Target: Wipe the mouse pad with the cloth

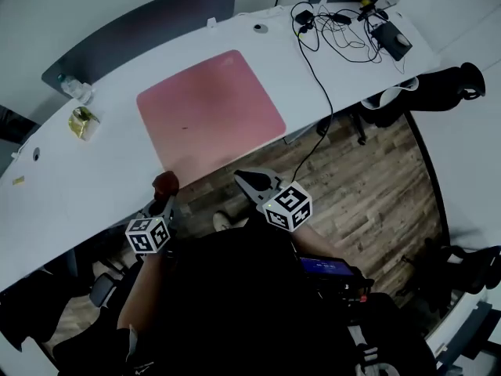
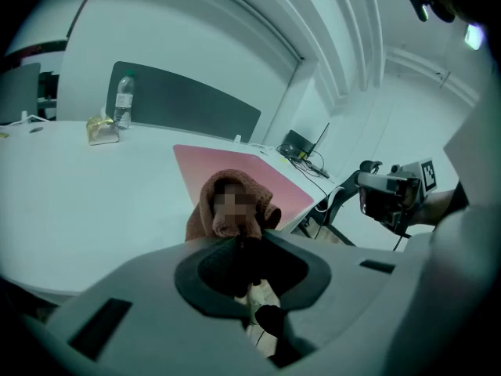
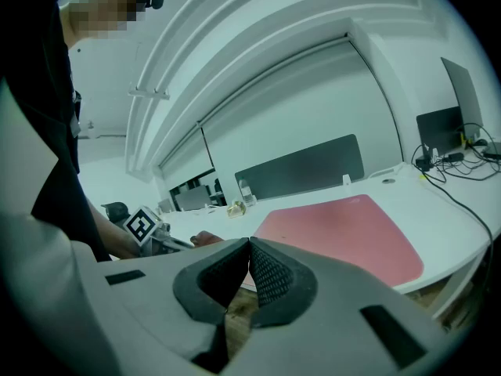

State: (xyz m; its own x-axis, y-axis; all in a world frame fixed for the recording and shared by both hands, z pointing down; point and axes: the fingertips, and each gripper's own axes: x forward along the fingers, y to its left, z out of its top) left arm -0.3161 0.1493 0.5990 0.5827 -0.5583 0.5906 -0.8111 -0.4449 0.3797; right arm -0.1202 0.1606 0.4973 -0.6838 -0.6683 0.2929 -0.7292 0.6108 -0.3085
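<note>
Two hand-held grippers, one white desk (image 1: 86, 175). Head view: pink mouse pad (image 1: 210, 112) flat on the desk at 11 o'clock from frame centre. Left gripper (image 1: 163, 197) at 8 o'clock, tips at the pad's near corner by the desk edge, with a reddish-brown cloth (image 1: 165, 182) bunched at them. Right gripper (image 1: 252, 180) at 6 o'clock, over wooden floor (image 1: 360, 178), clear of the desk. Cables (image 1: 337, 30) at 1 o'clock; plastic bottle (image 1: 76, 90) and yellow packet (image 1: 82, 122) at 10 o'clock. Left gripper view: jaws closed on the cloth, which stands crumpled above them at 12 o'clock, the pad behind it. Right gripper view: jaws pressed together, nothing between them; pad ahead at 2 o'clock, left gripper and cloth at 9 o'clock.
</note>
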